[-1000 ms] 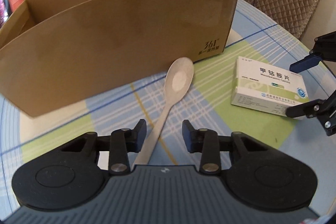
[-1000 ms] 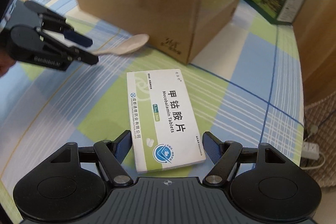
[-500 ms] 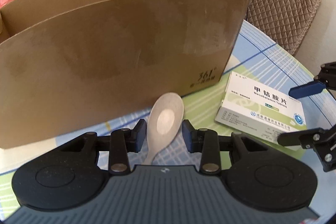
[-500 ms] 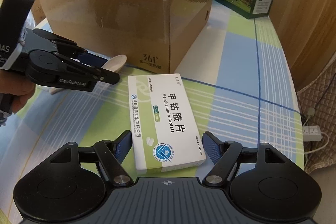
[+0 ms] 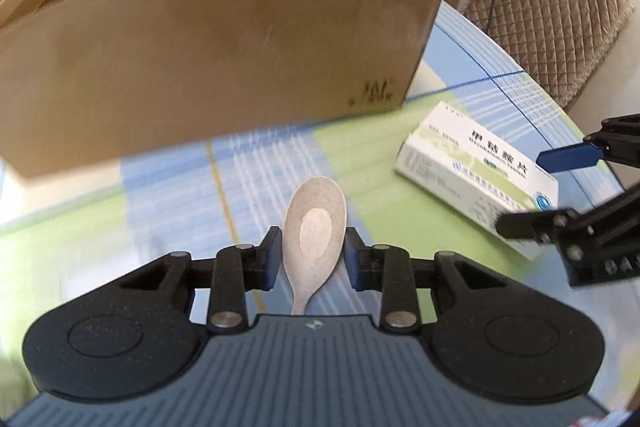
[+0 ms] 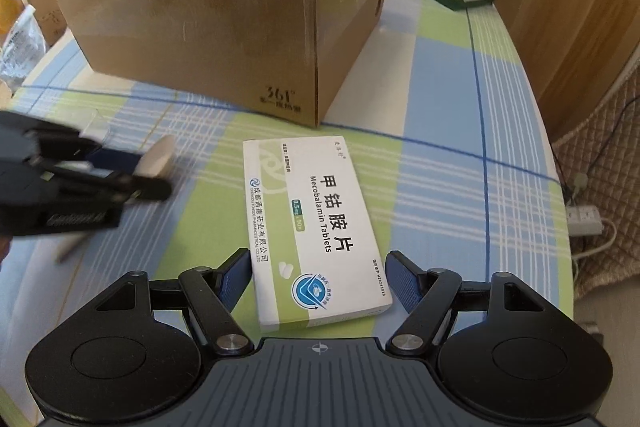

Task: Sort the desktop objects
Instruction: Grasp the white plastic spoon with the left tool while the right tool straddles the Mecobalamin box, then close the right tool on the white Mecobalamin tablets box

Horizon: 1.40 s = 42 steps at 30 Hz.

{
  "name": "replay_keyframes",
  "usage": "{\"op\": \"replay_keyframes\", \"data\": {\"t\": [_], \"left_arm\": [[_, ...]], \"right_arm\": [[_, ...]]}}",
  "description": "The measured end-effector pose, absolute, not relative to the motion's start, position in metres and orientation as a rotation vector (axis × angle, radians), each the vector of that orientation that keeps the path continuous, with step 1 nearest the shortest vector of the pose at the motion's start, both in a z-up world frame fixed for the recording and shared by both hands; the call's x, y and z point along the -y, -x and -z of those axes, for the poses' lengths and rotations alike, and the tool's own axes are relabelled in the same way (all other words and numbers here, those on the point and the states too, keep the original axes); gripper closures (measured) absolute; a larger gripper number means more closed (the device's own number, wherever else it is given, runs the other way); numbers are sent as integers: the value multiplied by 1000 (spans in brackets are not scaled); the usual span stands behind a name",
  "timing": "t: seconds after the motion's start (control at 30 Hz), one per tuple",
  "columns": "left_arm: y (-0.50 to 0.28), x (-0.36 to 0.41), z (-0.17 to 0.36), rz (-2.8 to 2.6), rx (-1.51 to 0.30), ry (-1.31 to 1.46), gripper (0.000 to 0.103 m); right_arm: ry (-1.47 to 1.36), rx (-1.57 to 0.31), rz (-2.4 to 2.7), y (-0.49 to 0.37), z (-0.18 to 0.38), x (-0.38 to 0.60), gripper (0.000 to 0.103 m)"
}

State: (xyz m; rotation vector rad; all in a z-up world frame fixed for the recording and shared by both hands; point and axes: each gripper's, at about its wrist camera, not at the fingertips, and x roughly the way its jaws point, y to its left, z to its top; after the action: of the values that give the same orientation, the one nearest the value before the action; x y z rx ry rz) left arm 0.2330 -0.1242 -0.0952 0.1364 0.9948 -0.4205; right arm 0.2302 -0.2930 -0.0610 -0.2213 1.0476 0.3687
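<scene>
The left claw is straddling the bowl of the spoon, its blue pads sitting just beside the bowl on both sides; the left pad looks to be touching the rim, while a thin gap is showing on the right, so whether it is pinching the spoon I cannot tell. The spoon is lying on the desk, bowl facing up and pointing toward the box, handle running back under the claw body. The left wrist view is blurring at its edges.

The right claw is spread wide around the near end of the tablets, a white and green pack lying flat on the checked cloth, with both fingers standing clear of its long sides. The pack is sitting near the corner of the open cardboard box but apart from it. In the right wrist view the left claw is appearing smeared at the left edge, with the pale spoon tip poking out ahead of it. A quilted chair is standing beyond the desk.
</scene>
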Motion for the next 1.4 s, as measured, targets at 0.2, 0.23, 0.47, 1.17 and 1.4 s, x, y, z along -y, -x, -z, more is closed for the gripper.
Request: {"op": "replay_keyframes", "data": {"t": [0.2, 0.23, 0.47, 1.17, 1.4], "left_arm": [[-194, 108, 90, 369, -1043, -119, 76], [-187, 103, 89, 363, -1047, -107, 76], [-144, 84, 92, 325, -1016, -55, 76], [-113, 64, 99, 408, -870, -81, 65], [-110, 72, 103, 392, -841, -136, 61]], "right_arm": [[273, -1110, -363, -213, 52, 278, 33], [277, -1114, -365, -209, 50, 276, 33], [170, -1112, -354, -175, 51, 262, 33], [75, -823, -387, -123, 86, 254, 20], [58, -814, -387, -123, 87, 258, 21]]}}
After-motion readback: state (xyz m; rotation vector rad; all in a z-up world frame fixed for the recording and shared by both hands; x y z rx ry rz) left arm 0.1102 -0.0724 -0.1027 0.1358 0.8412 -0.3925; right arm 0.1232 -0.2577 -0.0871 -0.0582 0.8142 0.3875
